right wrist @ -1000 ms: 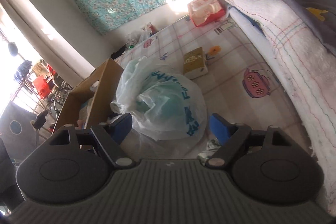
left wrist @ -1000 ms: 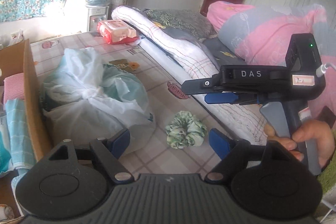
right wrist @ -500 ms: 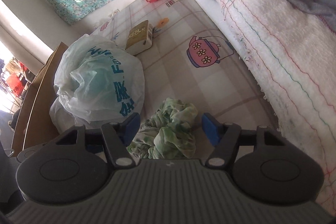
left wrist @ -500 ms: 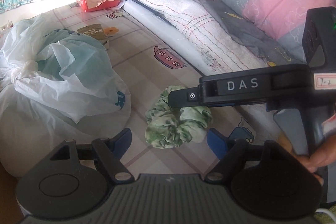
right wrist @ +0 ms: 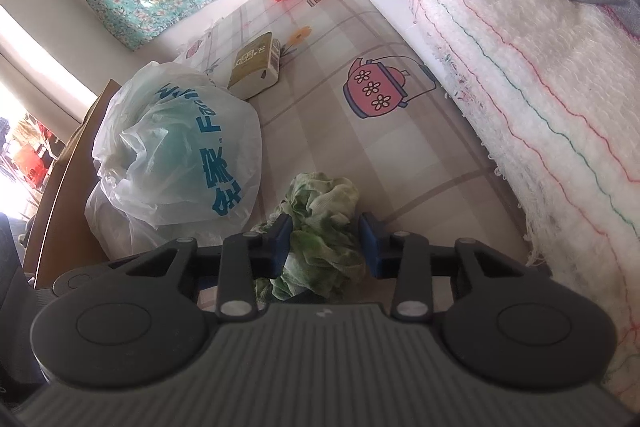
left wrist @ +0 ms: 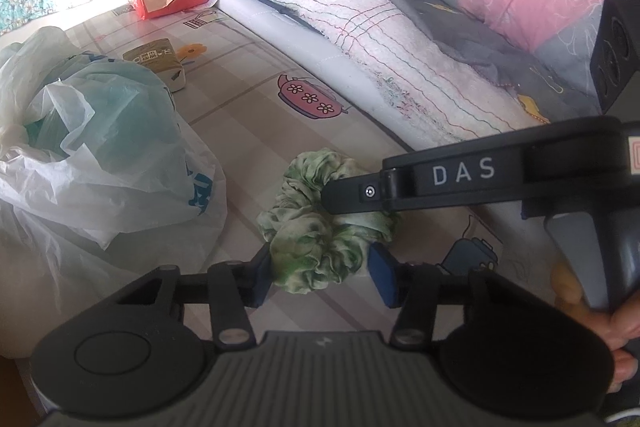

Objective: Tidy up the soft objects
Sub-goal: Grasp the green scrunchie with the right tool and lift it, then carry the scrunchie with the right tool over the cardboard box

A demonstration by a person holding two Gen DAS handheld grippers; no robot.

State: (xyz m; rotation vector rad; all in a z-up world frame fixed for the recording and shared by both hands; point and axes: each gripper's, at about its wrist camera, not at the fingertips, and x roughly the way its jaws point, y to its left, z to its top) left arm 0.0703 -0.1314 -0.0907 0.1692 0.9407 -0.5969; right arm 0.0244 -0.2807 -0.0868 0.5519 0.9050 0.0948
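"DAS" stands in white letters on the right gripper point(left wrist: 352, 201). The plastic bag point(right wrist: 180, 155) carries blue print, partly legible as "F" plus Chinese characters I can't read.

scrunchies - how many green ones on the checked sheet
1. The green scrunchie lies on the checked sheet beside the plastic bag, between both grippers' closing jaws. Others may be hidden in the bag.
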